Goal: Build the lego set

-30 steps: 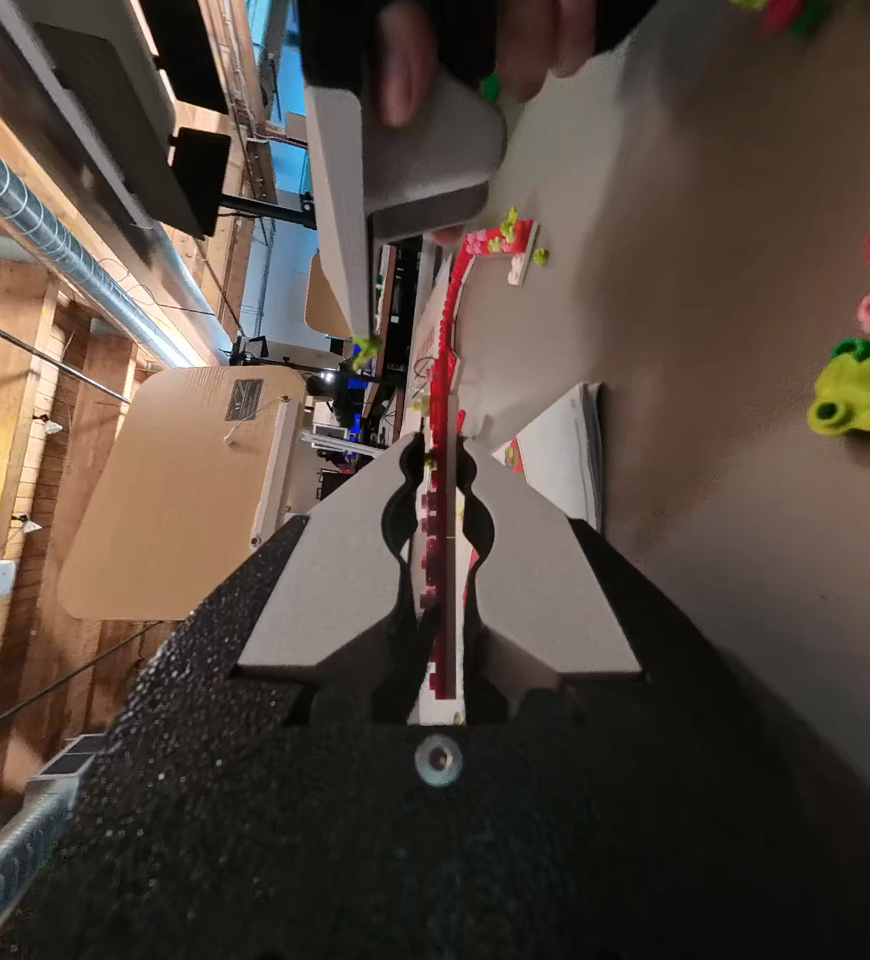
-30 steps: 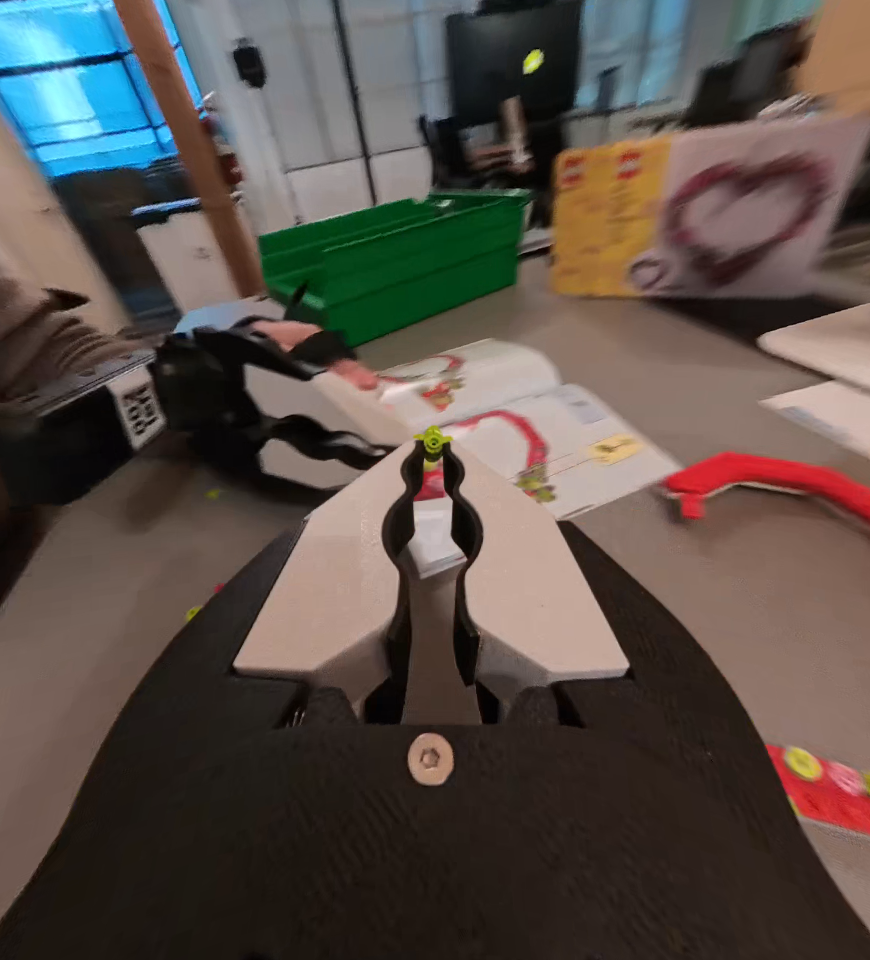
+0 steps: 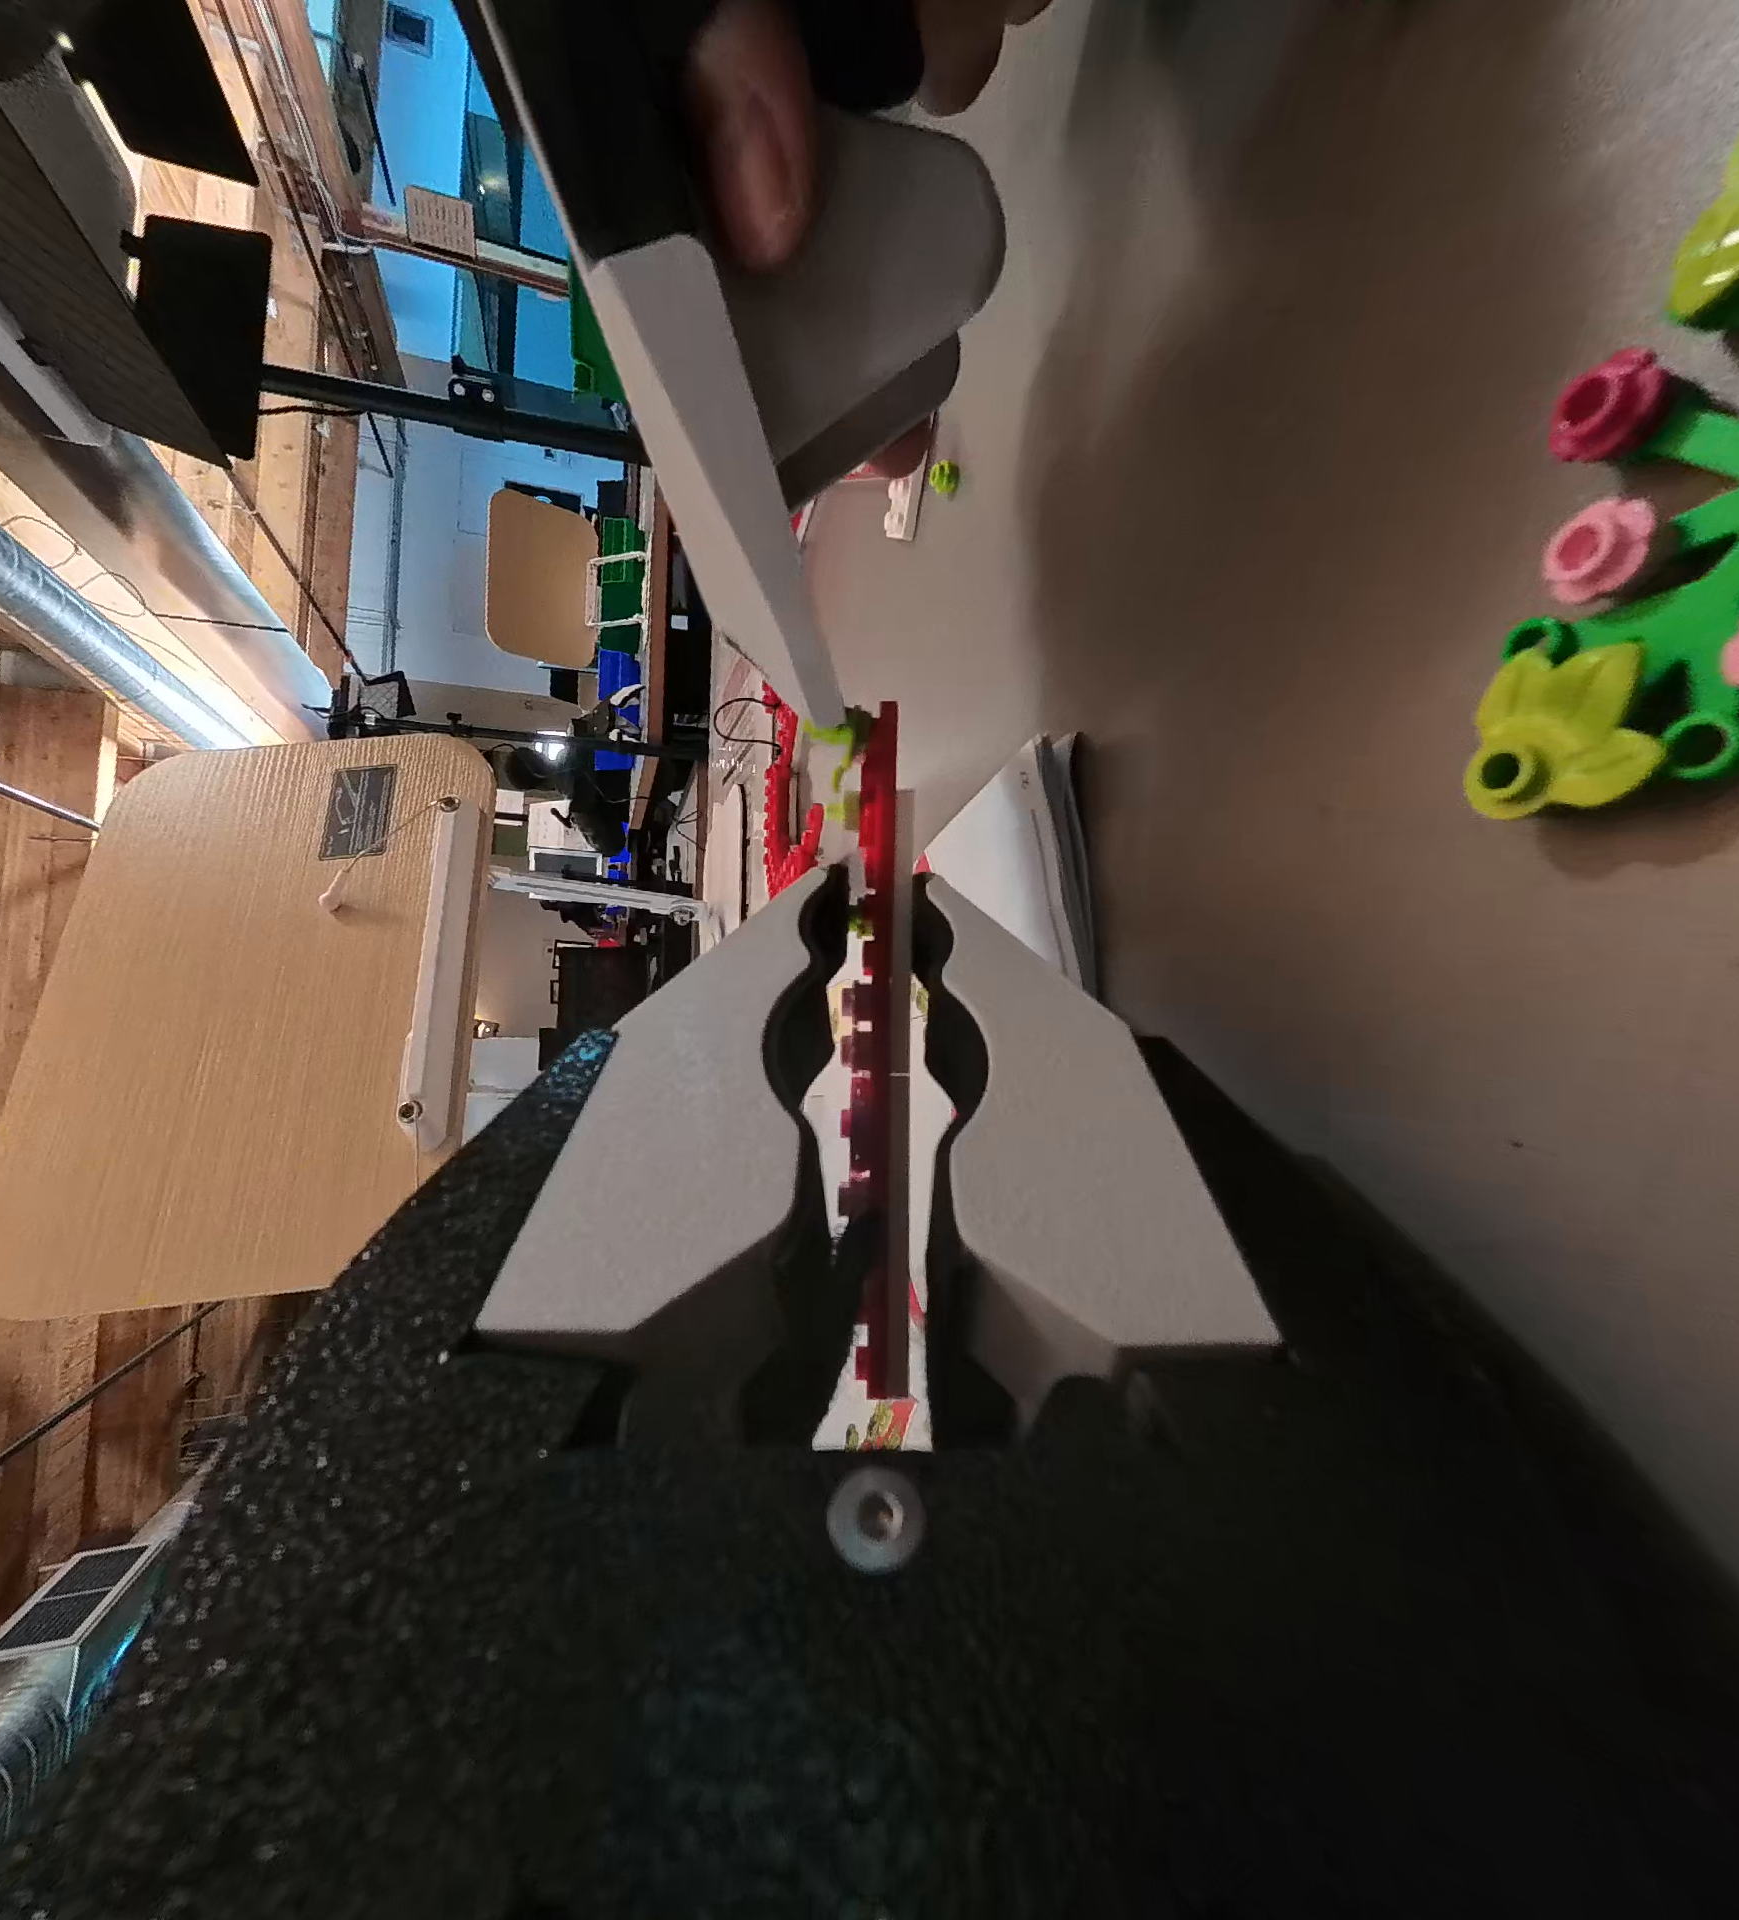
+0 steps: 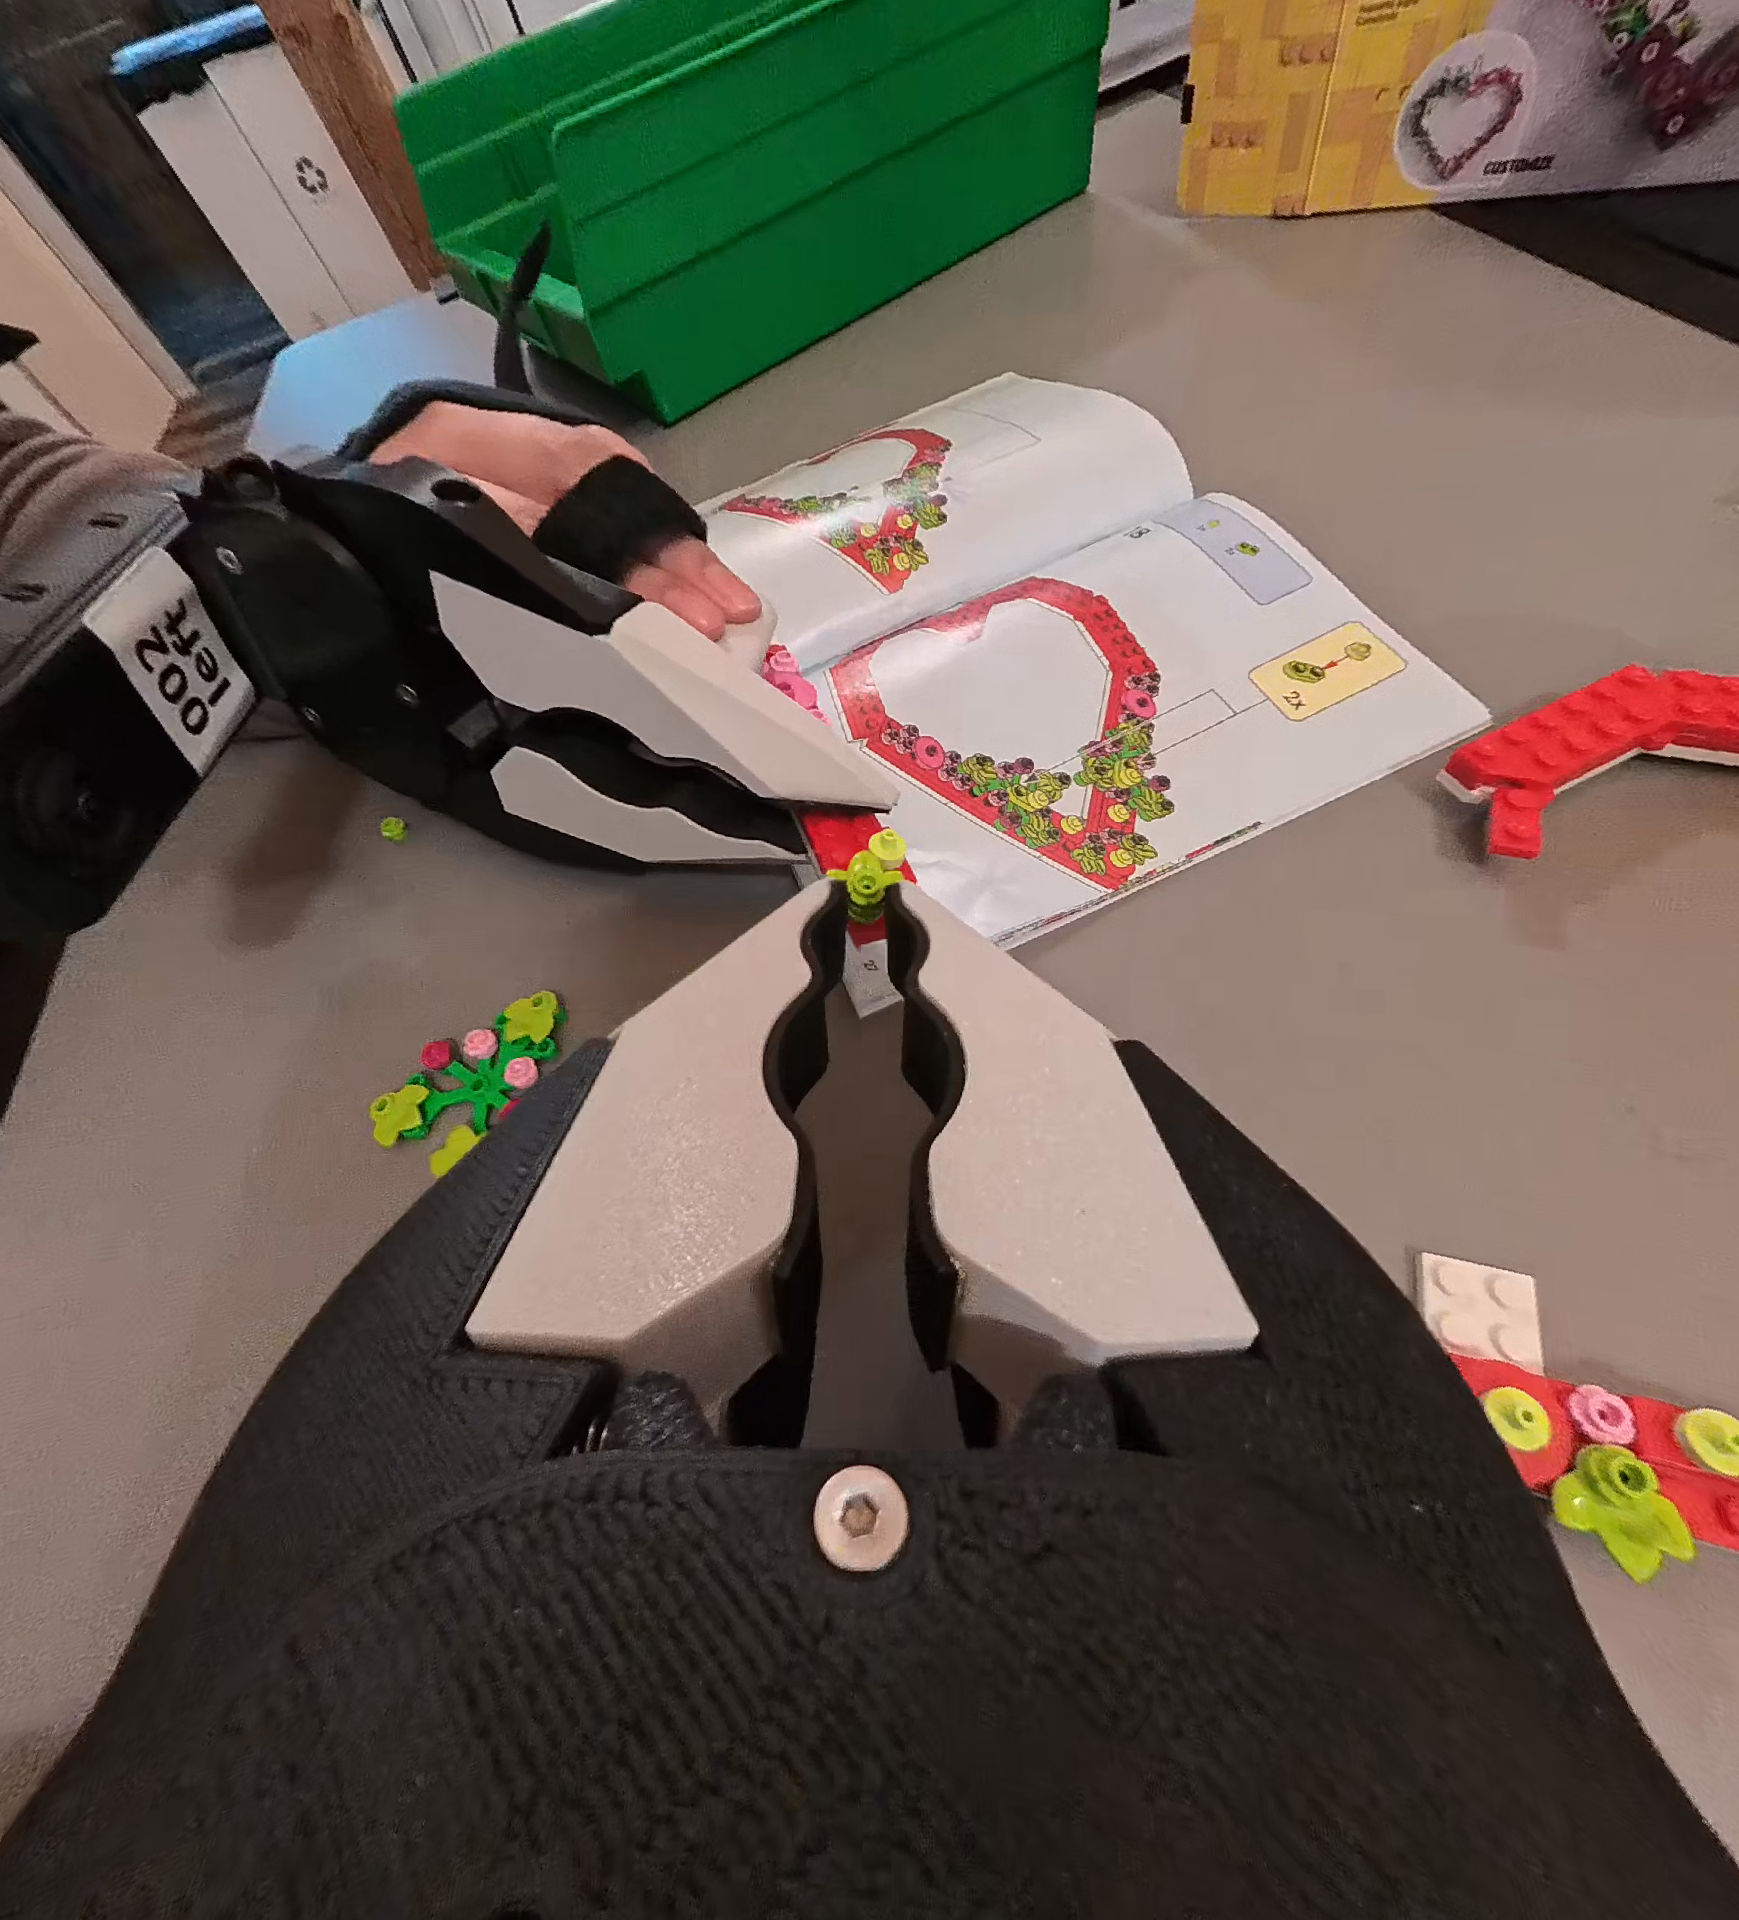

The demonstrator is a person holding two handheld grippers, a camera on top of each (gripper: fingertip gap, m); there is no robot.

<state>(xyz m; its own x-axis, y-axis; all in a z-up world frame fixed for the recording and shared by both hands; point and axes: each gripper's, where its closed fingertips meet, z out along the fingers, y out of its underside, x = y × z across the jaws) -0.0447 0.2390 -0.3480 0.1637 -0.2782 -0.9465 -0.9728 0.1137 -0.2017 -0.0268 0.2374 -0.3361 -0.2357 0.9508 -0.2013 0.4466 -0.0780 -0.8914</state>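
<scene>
My left gripper point(image 3: 875, 883) is shut on a red lego plate point(image 3: 884, 790), which I see edge-on between the fingers, studs facing left. My right gripper point(image 4: 870, 902) is shut on a small lime green flower piece point(image 4: 865, 883) at its fingertips. In the right wrist view the left gripper point(image 4: 839, 826) comes in from the left, holding the red plate point(image 4: 829, 831) just beyond my right fingertips, and a lime stud point(image 4: 888, 847) sits on that plate. In the left wrist view the right gripper point(image 3: 829, 717) reaches down from the top and holds the lime piece point(image 3: 844, 732) against the plate's studded side.
An open instruction booklet point(image 4: 1104, 665) lies behind the plate. A green bin point(image 4: 792, 208) and the set's box point(image 4: 1467, 94) stand at the back. A red curved section point(image 4: 1654, 717) lies to the right and a red strip with flowers point(image 4: 1675, 1455) at the lower right. A green stem with flowers point(image 4: 475, 1081) lies at the left. Less than 4 cm separates the two grippers' tips.
My right gripper has carried the lime piece forward and down to the red plate. The left gripper still holds the plate and now looks nearer and sharper.
</scene>
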